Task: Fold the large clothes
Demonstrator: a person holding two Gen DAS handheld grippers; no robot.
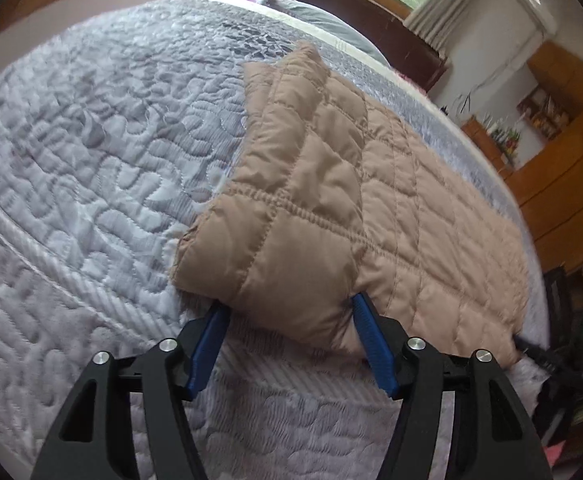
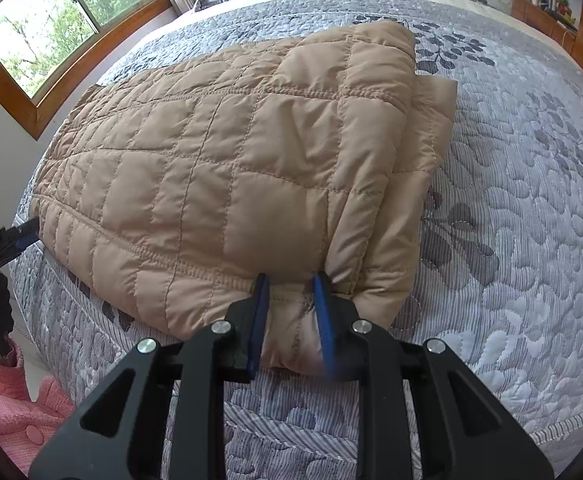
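Both grippers are down at the near edge of the bed (image 2: 531,240), and the tan quilted jacket (image 2: 219,168) stretches away from them, already doubled over, its long axis running side to side along that edge. The left gripper (image 1: 287,312) has its blue fingers spread wide around the near left corner of the padded bundle; the fabric bulges between them, touching at least the right finger, so straddling more than pinching. The right gripper (image 2: 289,280) is narrower, its jaws pressed into a puffy fold at the near right end, looking clamped on it. Each hand sits level and low, pointing across the jacket. Looks like the next fold goes away from them, both corners together.
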